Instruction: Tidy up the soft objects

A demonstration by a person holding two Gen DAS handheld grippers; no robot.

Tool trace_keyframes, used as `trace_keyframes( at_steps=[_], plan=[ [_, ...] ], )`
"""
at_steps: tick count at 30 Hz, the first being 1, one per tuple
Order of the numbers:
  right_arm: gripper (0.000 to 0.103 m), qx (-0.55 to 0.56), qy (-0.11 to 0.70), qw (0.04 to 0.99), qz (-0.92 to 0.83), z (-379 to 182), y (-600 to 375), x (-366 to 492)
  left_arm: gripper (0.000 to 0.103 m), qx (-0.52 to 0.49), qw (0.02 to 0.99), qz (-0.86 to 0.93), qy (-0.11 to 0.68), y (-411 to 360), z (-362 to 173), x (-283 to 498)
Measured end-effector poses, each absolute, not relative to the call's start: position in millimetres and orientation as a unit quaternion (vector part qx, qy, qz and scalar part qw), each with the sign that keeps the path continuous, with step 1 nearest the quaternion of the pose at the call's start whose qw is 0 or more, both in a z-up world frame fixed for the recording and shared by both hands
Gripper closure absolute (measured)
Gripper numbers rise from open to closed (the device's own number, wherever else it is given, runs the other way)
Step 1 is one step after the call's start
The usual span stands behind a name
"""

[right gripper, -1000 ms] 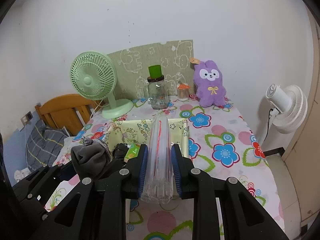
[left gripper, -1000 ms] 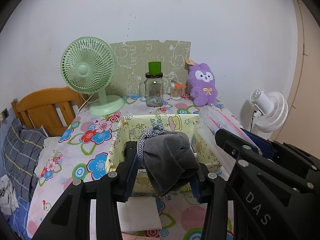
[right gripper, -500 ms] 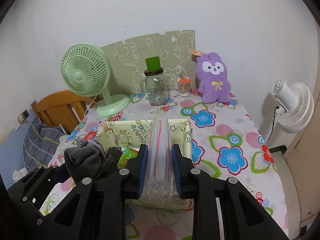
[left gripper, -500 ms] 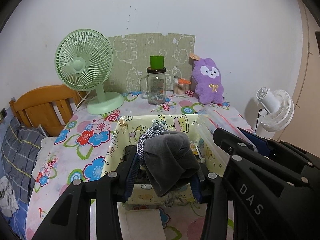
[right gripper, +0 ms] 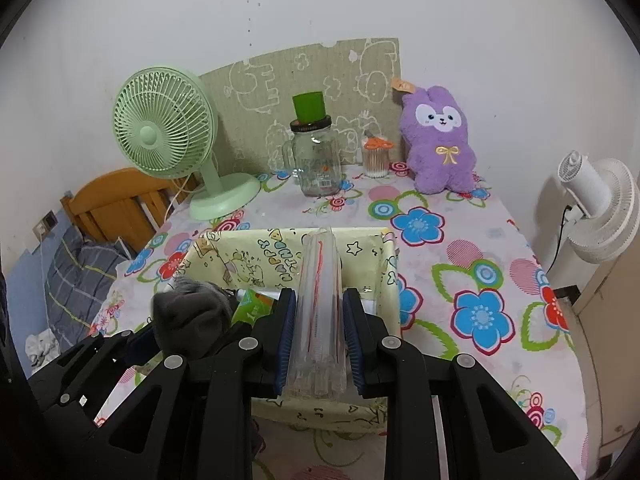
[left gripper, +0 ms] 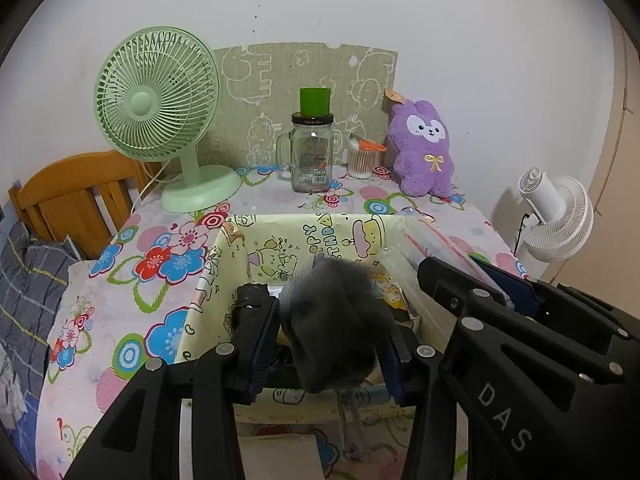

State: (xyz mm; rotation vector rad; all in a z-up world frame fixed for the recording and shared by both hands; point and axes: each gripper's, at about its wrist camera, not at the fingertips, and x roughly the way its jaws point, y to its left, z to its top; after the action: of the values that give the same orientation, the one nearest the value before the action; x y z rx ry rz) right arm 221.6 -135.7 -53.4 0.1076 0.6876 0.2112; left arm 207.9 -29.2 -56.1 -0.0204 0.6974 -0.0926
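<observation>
A grey sock (left gripper: 332,320), blurred, sits between the pads of my left gripper (left gripper: 328,312), whose jaws are opening; the sock still fills the gap and hangs over the yellow cartoon-print fabric box (left gripper: 304,220). My right gripper (right gripper: 320,300) is shut on a long clear plastic tube pack (right gripper: 320,280) with a red line, which reaches over the right half of the box (right gripper: 280,234). In the right wrist view the sock (right gripper: 188,312) shows at lower left. A purple plush rabbit (left gripper: 424,152) sits at the table's back right against the wall.
On the flowered tablecloth (right gripper: 460,248) behind the box stand a green desk fan (left gripper: 156,100), a glass jar (left gripper: 312,156) topped by a green cup, and a cotton swab tub (left gripper: 360,160). A white fan (left gripper: 556,216) stands off the table's right edge. A wooden bed frame (left gripper: 72,196) lies left.
Both grippers have moved forward and down, so the box now lies right under them. The sock, sharp before, has turned blurred. The clear tube pack stays clamped.
</observation>
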Motion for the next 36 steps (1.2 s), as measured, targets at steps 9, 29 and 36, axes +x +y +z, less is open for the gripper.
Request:
trace_keyframes(
  at_steps=[9, 29, 36],
  plan=[
    [0.076, 0.055, 0.343, 0.931, 0.113, -61.7, -129.2, 231.5, 0.026, -0.015, 0.935, -0.05, 0.35, -25.7, -62.3, 213.1],
    [0.039, 0.048, 0.37, 0.92, 0.119, -83.9, -112.1, 253.3, 0.016, -0.009, 0.929, -0.031, 0.37, -15.7, -79.7, 226.6],
    [0.022, 0.04, 0.352, 0.929, 0.106, -80.5, -115.6, 246.3, 0.012, -0.009, 0.931, -0.032, 0.365, -16.8, -76.9, 222.8]
  ],
)
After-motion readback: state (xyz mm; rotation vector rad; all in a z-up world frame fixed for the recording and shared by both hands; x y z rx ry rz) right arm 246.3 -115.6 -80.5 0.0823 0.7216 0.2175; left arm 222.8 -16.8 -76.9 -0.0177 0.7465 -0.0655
